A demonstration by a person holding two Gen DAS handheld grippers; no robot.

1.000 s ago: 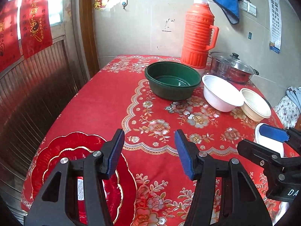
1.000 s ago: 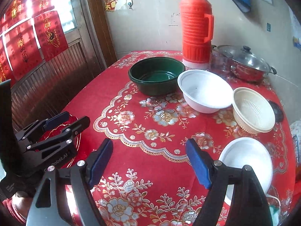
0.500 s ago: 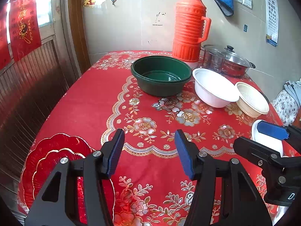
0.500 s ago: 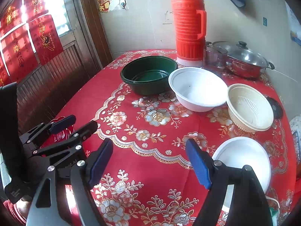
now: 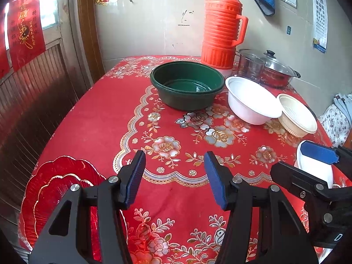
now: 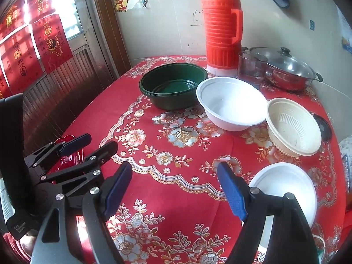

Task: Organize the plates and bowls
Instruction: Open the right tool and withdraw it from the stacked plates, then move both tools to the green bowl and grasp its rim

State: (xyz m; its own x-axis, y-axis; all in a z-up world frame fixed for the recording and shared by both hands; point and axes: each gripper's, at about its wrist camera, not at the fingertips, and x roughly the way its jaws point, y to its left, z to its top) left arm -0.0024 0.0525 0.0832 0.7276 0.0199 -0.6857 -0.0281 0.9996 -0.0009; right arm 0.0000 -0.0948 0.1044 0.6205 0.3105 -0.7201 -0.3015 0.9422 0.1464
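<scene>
Both views are shifted since a second ago, bowls now framed nearer centre. Left gripper [image 5: 175,176] is held wide open, nothing gripped; red plates [image 5: 50,189] are stacked just left of and partly under its left finger. Right gripper [image 6: 176,187] is also spread wide, empty; white plate [image 6: 290,184] is seen just beside and partly behind its right finger. Green bowl [image 5: 187,85], white bowl [image 5: 250,101] and cream bowl [image 5: 297,116] are lined up well ahead of both, on the red tablecloth [image 5: 99,121].

Left gripper [image 5: 175,177] hovers low with jaws spread wide, nothing between them; right gripper [image 6: 175,189] alongside it, jaws equally wide and empty.
</scene>
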